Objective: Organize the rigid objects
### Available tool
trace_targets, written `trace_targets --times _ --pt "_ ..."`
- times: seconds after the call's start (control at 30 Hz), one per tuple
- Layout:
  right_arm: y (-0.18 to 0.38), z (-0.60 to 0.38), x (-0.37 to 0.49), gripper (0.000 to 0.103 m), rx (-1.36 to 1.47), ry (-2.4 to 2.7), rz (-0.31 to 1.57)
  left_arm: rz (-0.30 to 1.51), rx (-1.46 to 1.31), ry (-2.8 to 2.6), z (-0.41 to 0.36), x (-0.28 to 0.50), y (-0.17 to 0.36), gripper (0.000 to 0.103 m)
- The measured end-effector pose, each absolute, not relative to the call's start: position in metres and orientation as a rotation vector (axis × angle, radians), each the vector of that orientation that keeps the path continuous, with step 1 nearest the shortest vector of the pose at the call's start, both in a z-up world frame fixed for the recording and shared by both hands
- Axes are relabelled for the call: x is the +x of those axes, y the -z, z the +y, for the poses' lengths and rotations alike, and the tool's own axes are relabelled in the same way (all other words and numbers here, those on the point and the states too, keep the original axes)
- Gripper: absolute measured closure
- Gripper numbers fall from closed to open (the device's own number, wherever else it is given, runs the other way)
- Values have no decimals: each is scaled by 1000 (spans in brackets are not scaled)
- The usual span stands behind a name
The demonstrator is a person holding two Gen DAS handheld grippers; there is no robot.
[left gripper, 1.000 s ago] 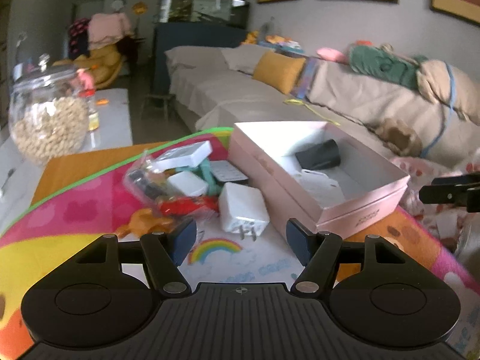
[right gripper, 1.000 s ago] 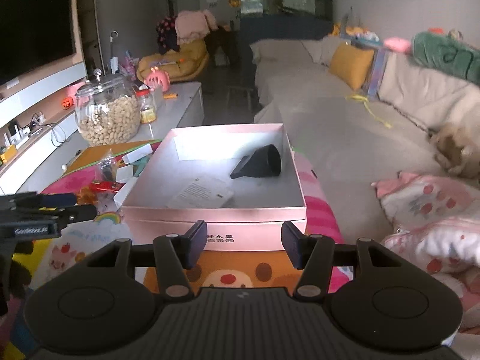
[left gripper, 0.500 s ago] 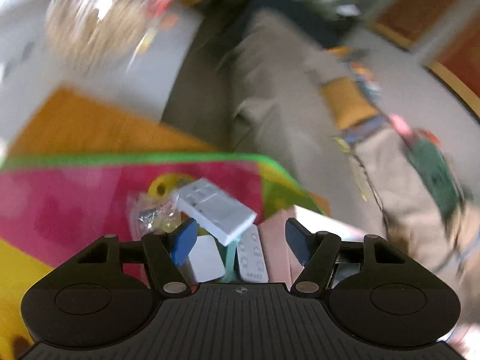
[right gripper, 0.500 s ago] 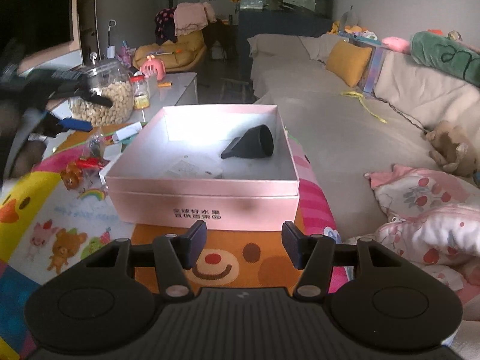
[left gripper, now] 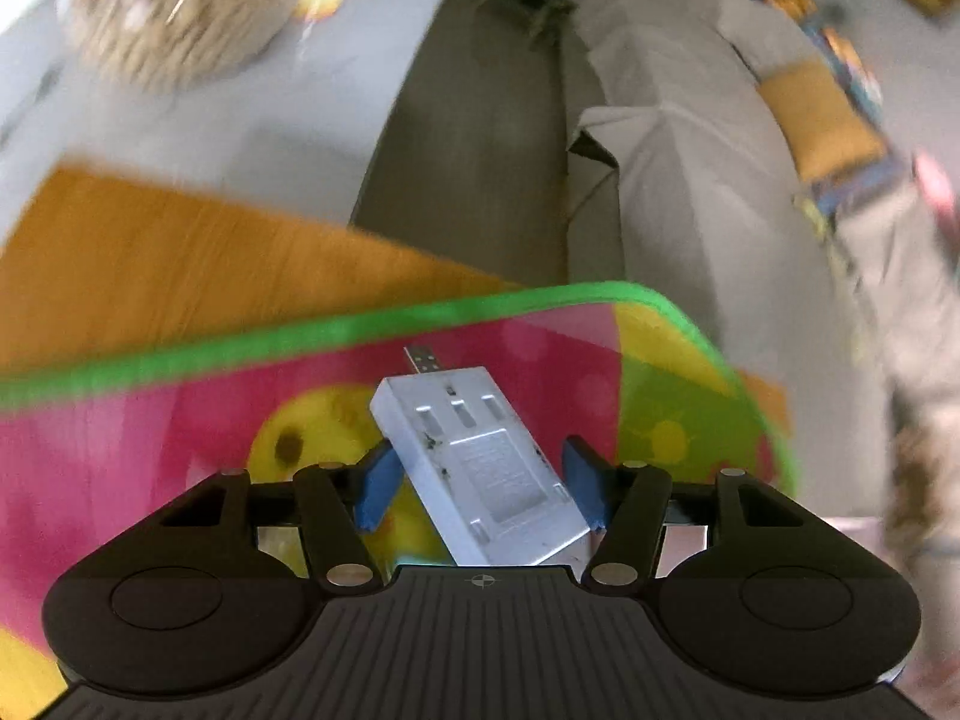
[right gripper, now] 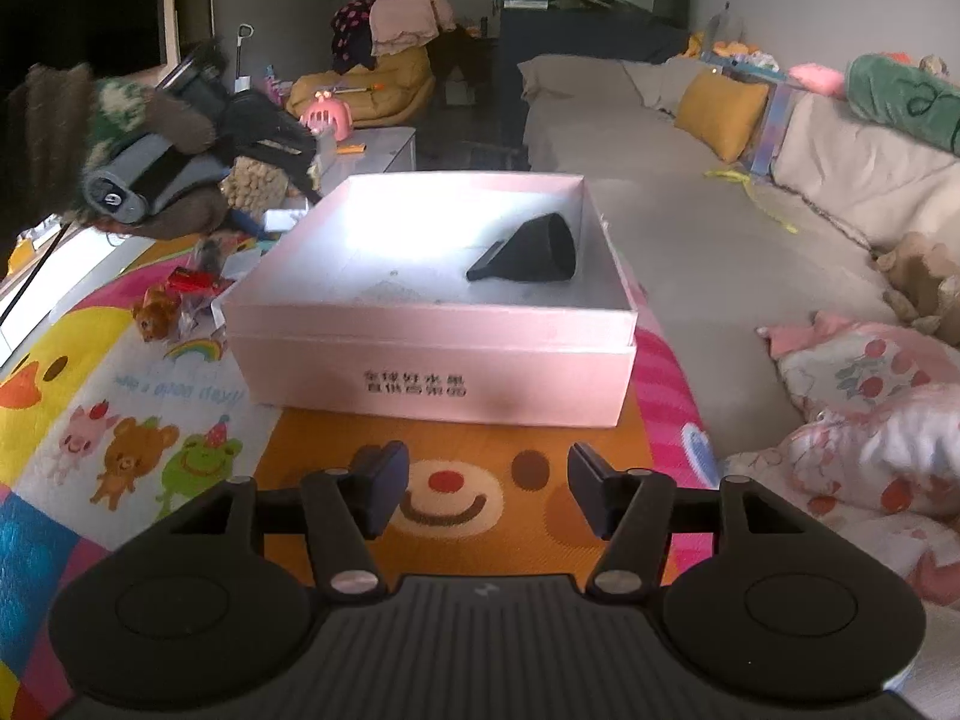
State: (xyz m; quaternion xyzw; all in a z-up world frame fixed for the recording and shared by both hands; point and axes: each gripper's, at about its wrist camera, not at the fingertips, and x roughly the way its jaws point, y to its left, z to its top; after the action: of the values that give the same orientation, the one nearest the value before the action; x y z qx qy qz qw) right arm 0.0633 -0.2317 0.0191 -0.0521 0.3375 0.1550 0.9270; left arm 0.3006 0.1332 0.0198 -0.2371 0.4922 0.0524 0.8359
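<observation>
Slippage is the risk: the left gripper [left gripper: 480, 492], jaws just closing, brackets the skewed white USB device [left gripper: 480, 468] over the play mat [left gripper: 150, 420], apparently touching only one corner, while the right gripper [right gripper: 489, 495] idles unclenched before the pink box [right gripper: 432, 360].

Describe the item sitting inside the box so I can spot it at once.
Find the pink box on the cartoon play mat, beside the sofa. Near its back right corner lies a black funnel on its side, the only dark, cone-shaped thing there.
</observation>
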Motion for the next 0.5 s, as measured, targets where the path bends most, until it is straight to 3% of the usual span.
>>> trace_targets --times 0.03,0.07,0.1,0.13,0.43,0.47,0.5 --pt "-16 -232 64 44 -105 -318 700 1036 -440 -108 126 302 -21 41" --pt "-14 -232 65 44 -104 -316 706 1033 -395 -100 119 301 -25 48" --pt "-11 -232 65 44 -103 -312 709 1027 -363 -83 116 298 -25 69" --pt "-10 -233 64 44 -103 -309 709 1022 -340 -61 116 296 -24 81" --pt "-17 -232 56 44 -97 -327 673 834 -364 84 143 182 -28 83" --pt "-19 -231 55 44 -97 -331 668 817 -387 99 149 166 -28 94" --pt "-21 -229 54 44 -99 -334 663 799 -403 118 154 149 -29 96"
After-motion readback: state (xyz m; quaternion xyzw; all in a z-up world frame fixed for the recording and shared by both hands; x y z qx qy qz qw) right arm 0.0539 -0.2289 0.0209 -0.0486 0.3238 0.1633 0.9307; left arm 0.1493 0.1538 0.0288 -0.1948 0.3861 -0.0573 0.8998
